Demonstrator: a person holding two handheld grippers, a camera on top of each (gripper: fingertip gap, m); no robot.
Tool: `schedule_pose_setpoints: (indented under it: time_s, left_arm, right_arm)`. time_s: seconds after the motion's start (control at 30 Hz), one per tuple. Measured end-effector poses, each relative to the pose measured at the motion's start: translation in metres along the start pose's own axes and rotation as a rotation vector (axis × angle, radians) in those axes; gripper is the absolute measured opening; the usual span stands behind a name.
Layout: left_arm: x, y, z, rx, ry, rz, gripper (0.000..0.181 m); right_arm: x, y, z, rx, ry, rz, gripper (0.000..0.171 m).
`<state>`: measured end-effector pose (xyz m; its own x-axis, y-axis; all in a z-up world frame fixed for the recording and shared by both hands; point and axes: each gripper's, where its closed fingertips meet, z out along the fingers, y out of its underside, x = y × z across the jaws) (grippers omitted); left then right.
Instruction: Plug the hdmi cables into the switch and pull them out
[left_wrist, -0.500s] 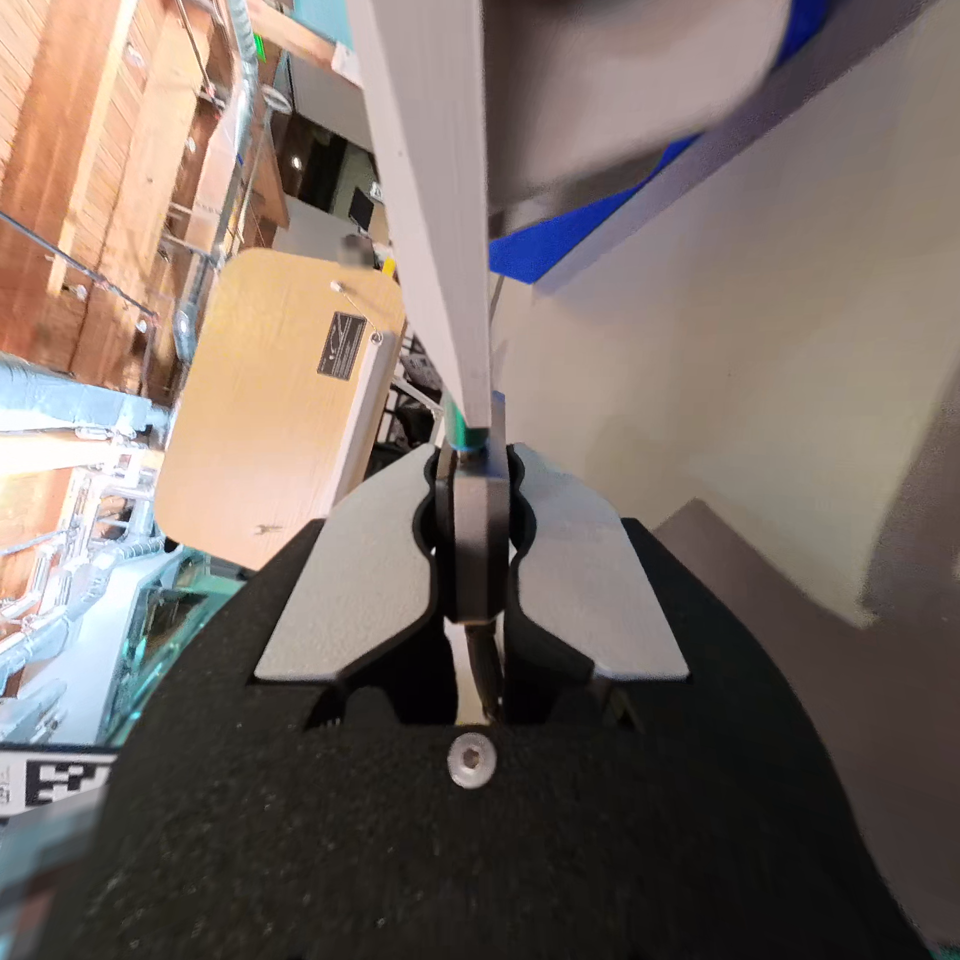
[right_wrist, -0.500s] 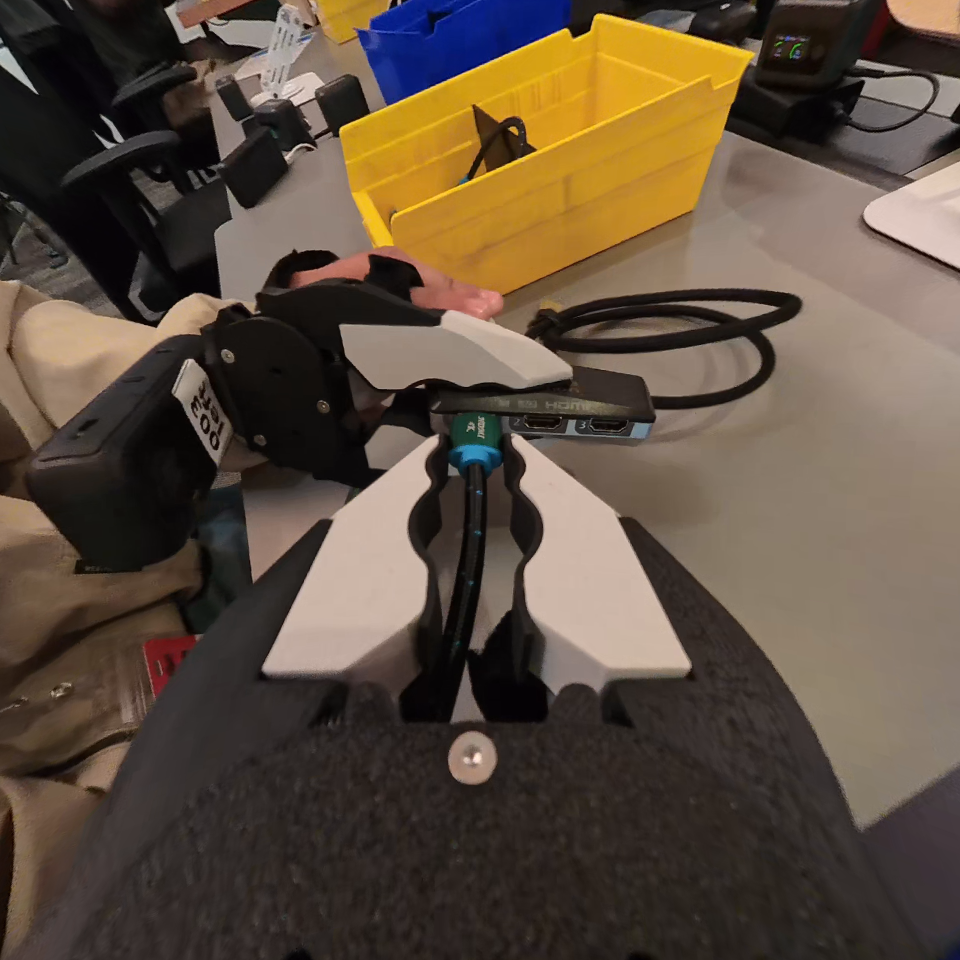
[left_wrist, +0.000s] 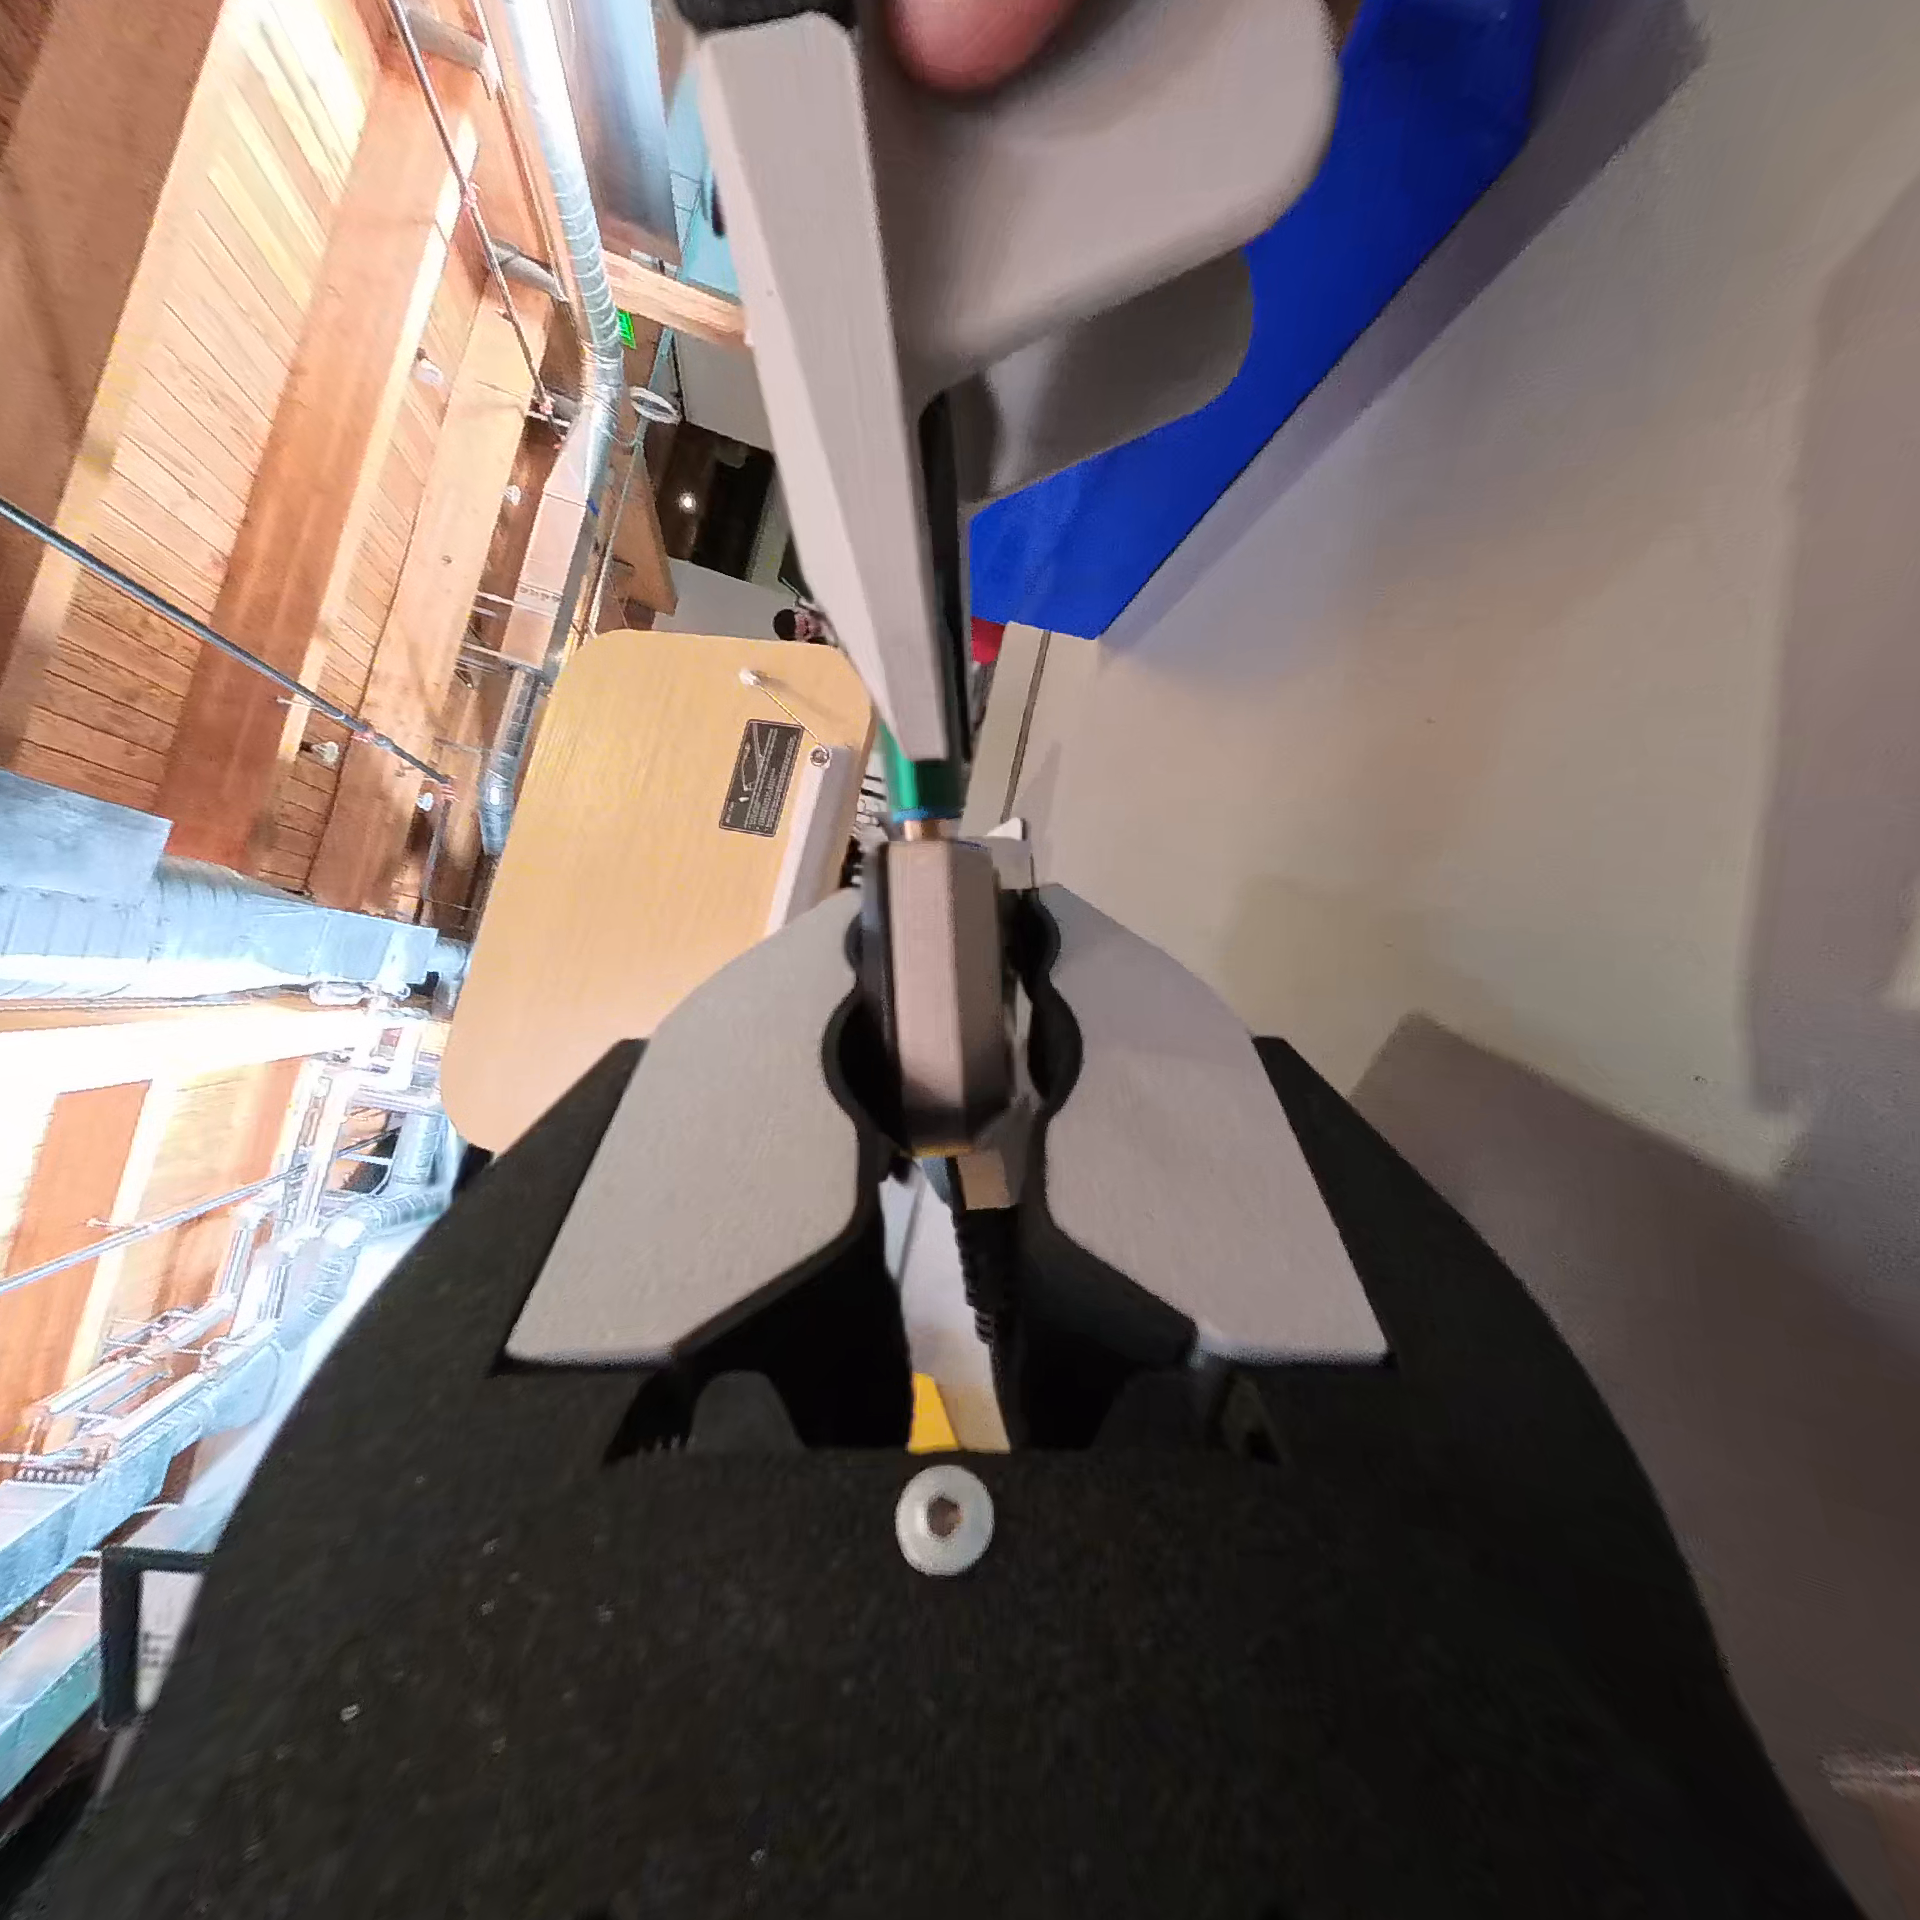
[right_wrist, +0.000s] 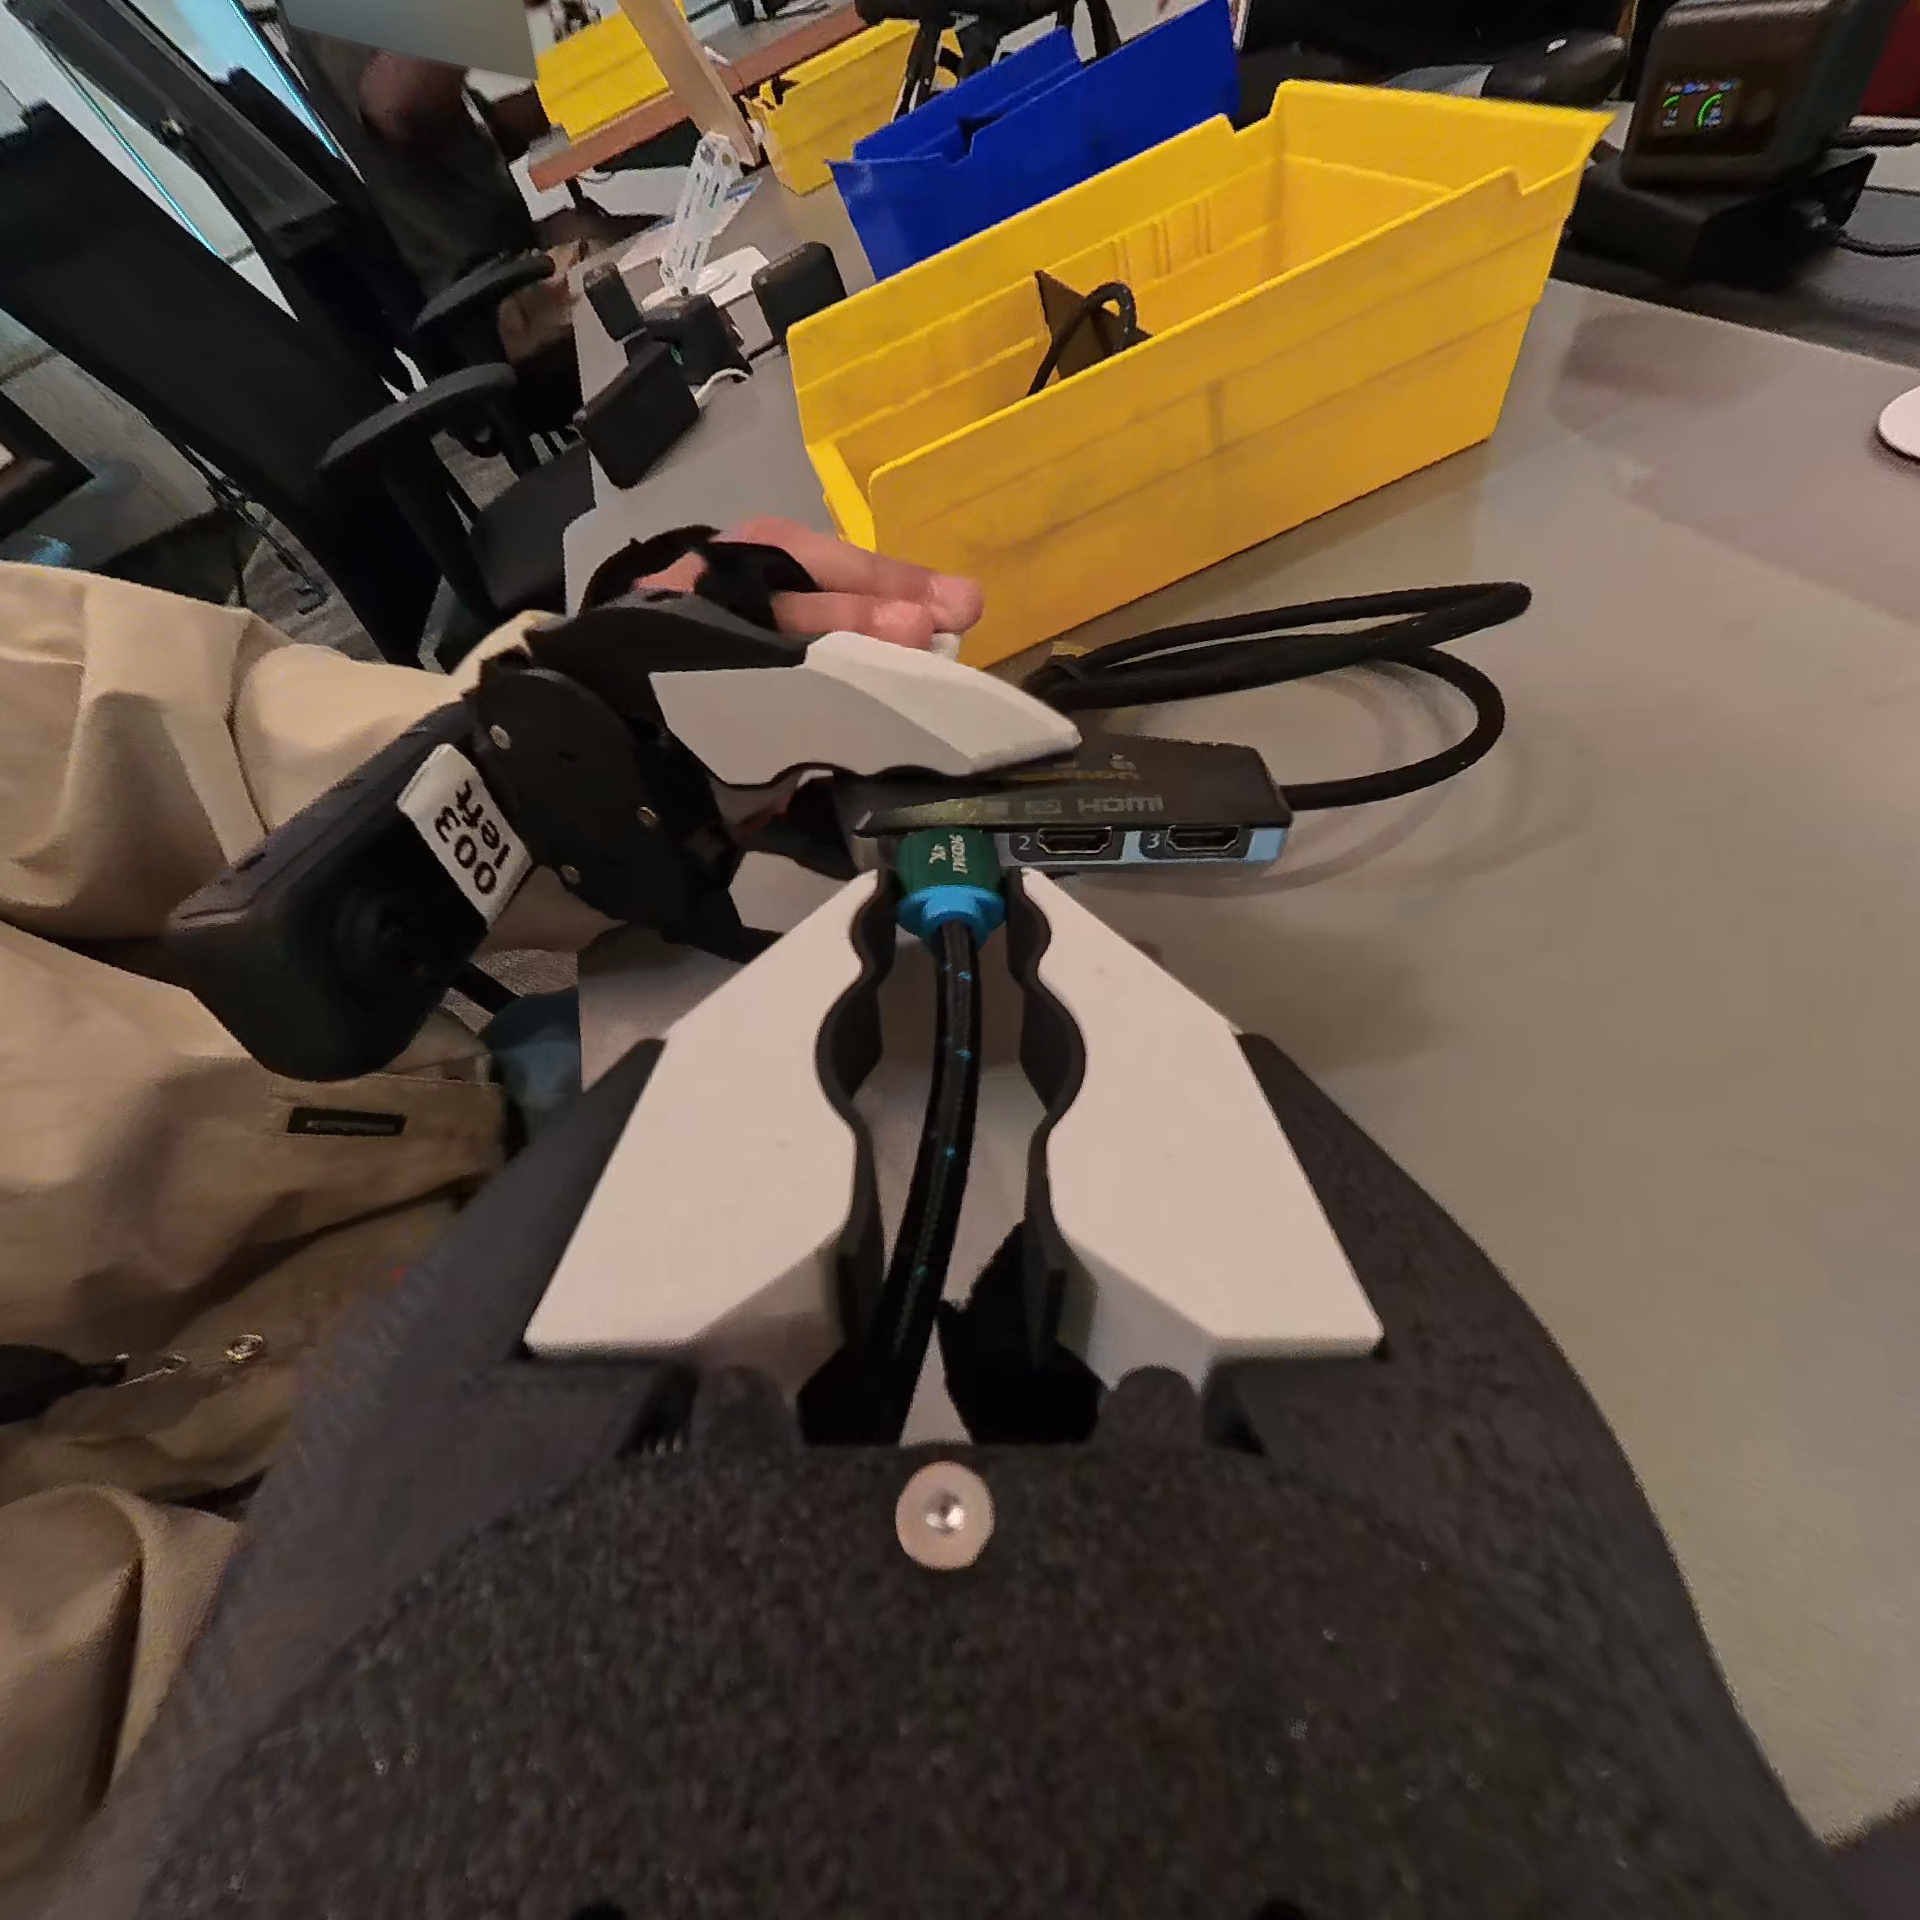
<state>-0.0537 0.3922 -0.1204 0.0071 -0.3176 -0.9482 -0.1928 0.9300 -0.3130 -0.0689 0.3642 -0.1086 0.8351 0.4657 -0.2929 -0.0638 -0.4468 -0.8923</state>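
My left gripper (left_wrist: 940, 914) is shut on the flat black HDMI switch (left_wrist: 940, 997), seen edge on. In the right wrist view the switch (right_wrist: 1132, 800) is held just above the grey table (right_wrist: 1558, 1039), with the left gripper's upper finger (right_wrist: 883, 707) on top of it. My right gripper (right_wrist: 948, 894) is shut on the green HDMI plug (right_wrist: 940, 857) with a blue collar, which sits in the switch's leftmost port. Its braided cable (right_wrist: 935, 1122) runs back between my fingers. Two ports (right_wrist: 1075, 840) to the right are empty. The plug (left_wrist: 914, 779) also shows in the left wrist view, with a thin gold strip between it and the switch.
The switch's own black cable (right_wrist: 1434, 717) loops on the table behind it. A yellow bin (right_wrist: 1195, 436) holding a cable stands beyond, with a blue bin (right_wrist: 1039, 135) behind that. A person's beige sleeve (right_wrist: 208, 1143) lies at the left. Office chairs stand farther off. Both grippers' tips are close together, under 4 cm apart.
Both grippers keep their grips. The plug stays at the leftmost port. Both views have shifted a little, and more of the gold strip shows between plug and switch.
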Motion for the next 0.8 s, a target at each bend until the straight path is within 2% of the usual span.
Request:
schedule_pose_setpoints:
  time_s: [0.23,0.4,0.5,0.57,0.6,0.63,0.7,0.8]
  left_arm:
    - [0.009,0.009,0.006,-0.182,0.069,0.031,0.020]
    - [0.008,0.010,0.009,-0.216,0.049,0.060,0.019]
    - [0.007,0.007,0.009,-0.162,0.052,0.056,0.020]
    - [-0.002,0.003,0.009,-0.077,0.050,-0.084,0.021]
    - [-0.008,0.004,0.009,-0.046,0.055,-0.151,0.021]
    - [-0.015,0.009,0.008,-0.031,0.054,-0.204,0.021]
    - [-0.026,0.014,0.004,0.039,0.085,-0.336,0.021]
    - [-0.037,0.020,-0.004,0.125,0.144,-0.486,0.021]
  right_arm:
    - [0.007,0.010,0.005,-0.033,0.050,0.024,0.020]
    - [0.010,0.011,0.005,-0.014,0.058,0.037,0.019]
    - [0.006,0.012,0.004,-0.024,0.040,0.036,0.019]
    - [0.001,0.000,0.001,0.010,0.027,0.014,0.020]
    - [-0.004,-0.008,-0.001,0.026,0.017,-0.019,0.028]
    - [-0.013,-0.021,-0.008,0.059,-0.007,-0.059,0.042]
    - [-0.027,-0.055,-0.036,0.204,-0.027,-0.124,0.057]
    - [-0.021,-0.093,-0.088,0.398,0.061,-0.223,0.050]
